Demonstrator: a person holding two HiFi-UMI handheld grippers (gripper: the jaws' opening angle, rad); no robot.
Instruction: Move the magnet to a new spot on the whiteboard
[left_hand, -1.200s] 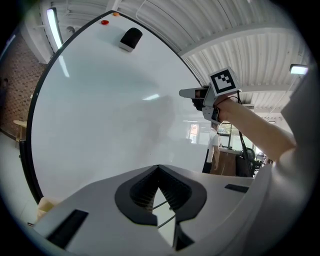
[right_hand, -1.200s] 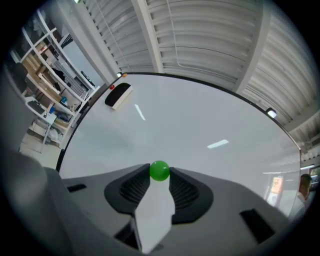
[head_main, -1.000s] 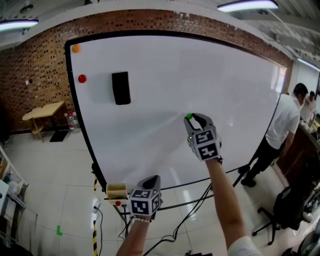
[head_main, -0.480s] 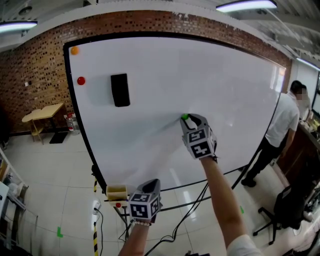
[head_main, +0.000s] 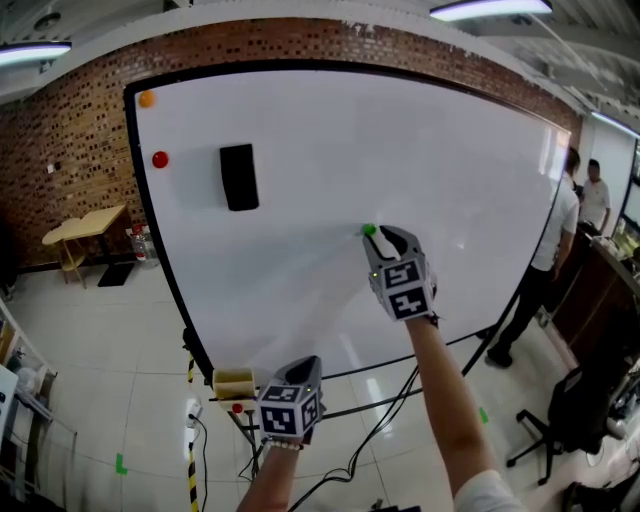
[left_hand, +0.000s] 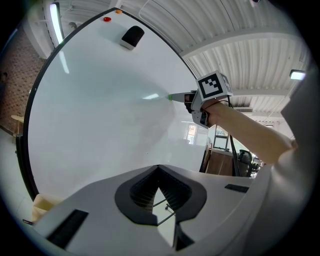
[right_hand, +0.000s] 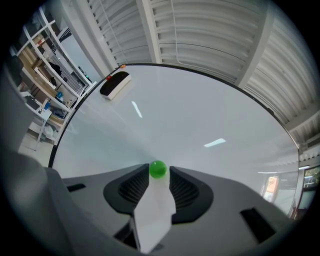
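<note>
Here we hold the right gripper (head_main: 381, 238) up to the whiteboard (head_main: 420, 150), pointing level at its lower middle. A small green ball magnet (right_hand: 158, 169) sits on the white surface right between the tips of the jaws. The jaws have just been opening, and in the right gripper view a sliver of board shows beside the ball, so the pads no longer pinch it. Our left gripper (head_main: 303, 364) hangs lower, near the board's bottom edge and well apart from the magnet; its jaw tips meet with nothing between them. Far up in the board's top left corner we see an orange magnet (head_main: 147, 99), with a red magnet (head_main: 160, 159) below it and a black eraser (head_main: 238, 177) just beside that. A person (head_main: 558, 235) stands past the board's right edge.
</note>
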